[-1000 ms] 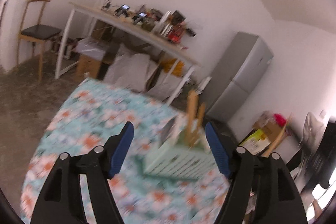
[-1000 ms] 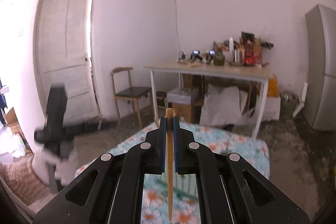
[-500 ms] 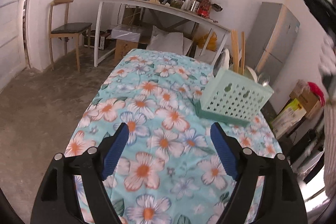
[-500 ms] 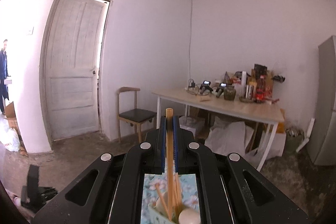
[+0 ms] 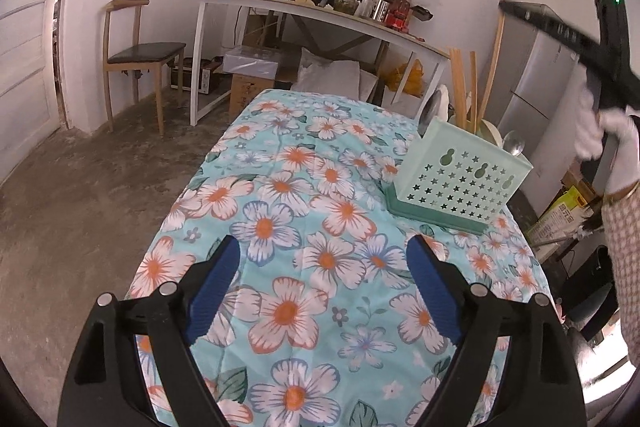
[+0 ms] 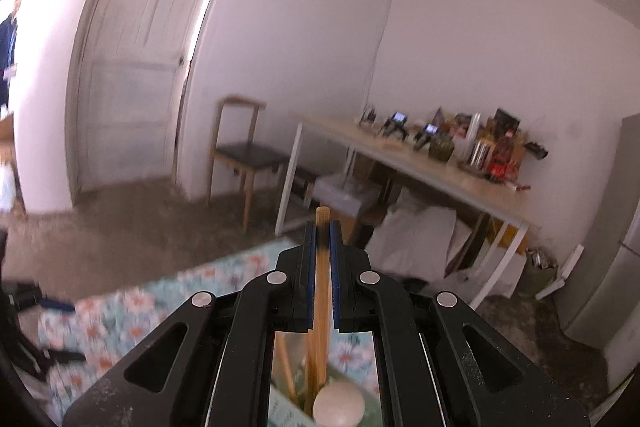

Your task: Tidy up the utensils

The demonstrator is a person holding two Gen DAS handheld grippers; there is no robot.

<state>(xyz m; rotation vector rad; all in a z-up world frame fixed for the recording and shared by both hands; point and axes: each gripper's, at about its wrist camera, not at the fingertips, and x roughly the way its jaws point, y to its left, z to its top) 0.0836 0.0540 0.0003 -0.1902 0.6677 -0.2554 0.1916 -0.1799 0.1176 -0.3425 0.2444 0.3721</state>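
A mint-green perforated utensil basket (image 5: 460, 175) stands on the floral tablecloth (image 5: 304, 211) at the right. Wooden chopsticks (image 5: 460, 95) and spoons (image 5: 513, 143) stick up out of it. My left gripper (image 5: 322, 287) is open and empty, low over the cloth in front of the basket. My right gripper (image 6: 322, 227) is shut on a wooden chopstick (image 6: 321, 287), held upright above the basket; the chopstick's lower end reaches down among the other utensils. In the left wrist view the right gripper (image 5: 516, 11) is high at the right, with the chopstick (image 5: 493, 67) hanging from it.
A white table (image 5: 320, 15) with clutter stands at the back wall, a wooden chair (image 5: 140, 51) to its left, a grey fridge (image 5: 532, 83) at the right. Boxes and bags lie under the table. A white door (image 6: 140, 67) is at the left.
My left gripper has pulled back from the basket and tilted down over the cloth. My right gripper has carried the chopstick over the basket, its lower end now among the utensils.
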